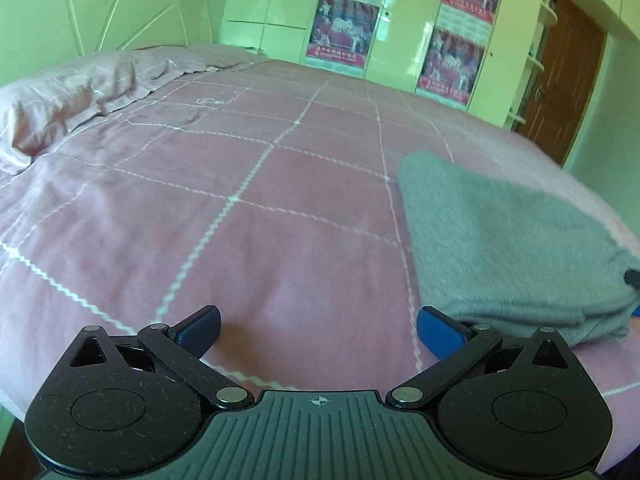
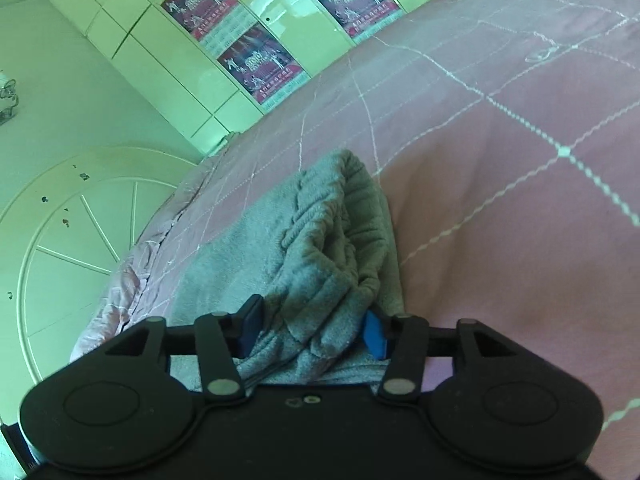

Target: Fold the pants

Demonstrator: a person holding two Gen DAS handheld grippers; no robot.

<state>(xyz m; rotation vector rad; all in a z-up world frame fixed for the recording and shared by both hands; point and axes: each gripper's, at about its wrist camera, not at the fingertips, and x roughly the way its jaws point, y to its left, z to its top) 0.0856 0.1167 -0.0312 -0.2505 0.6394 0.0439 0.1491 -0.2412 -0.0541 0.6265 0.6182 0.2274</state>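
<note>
The grey fleece pants (image 1: 508,240) lie folded on the pink bed at the right of the left wrist view. My left gripper (image 1: 318,330) is open and empty, low over the bedspread, just left of the pants. In the right wrist view the pants (image 2: 288,240) lie bunched with the elastic waistband toward the far end. My right gripper (image 2: 314,330) has its blue pads on either side of a thick fold of the pants, jaws partly closed around it. A tip of the right gripper (image 1: 632,280) shows at the pants' right edge.
The pink checked bedspread (image 1: 240,200) covers the bed, with a pillow (image 1: 80,92) at the far left. White wardrobes with posters (image 1: 344,28) stand behind the bed and a brown door (image 1: 568,76) at the far right. The bed edge and white floor panel (image 2: 80,240) lie left of the pants.
</note>
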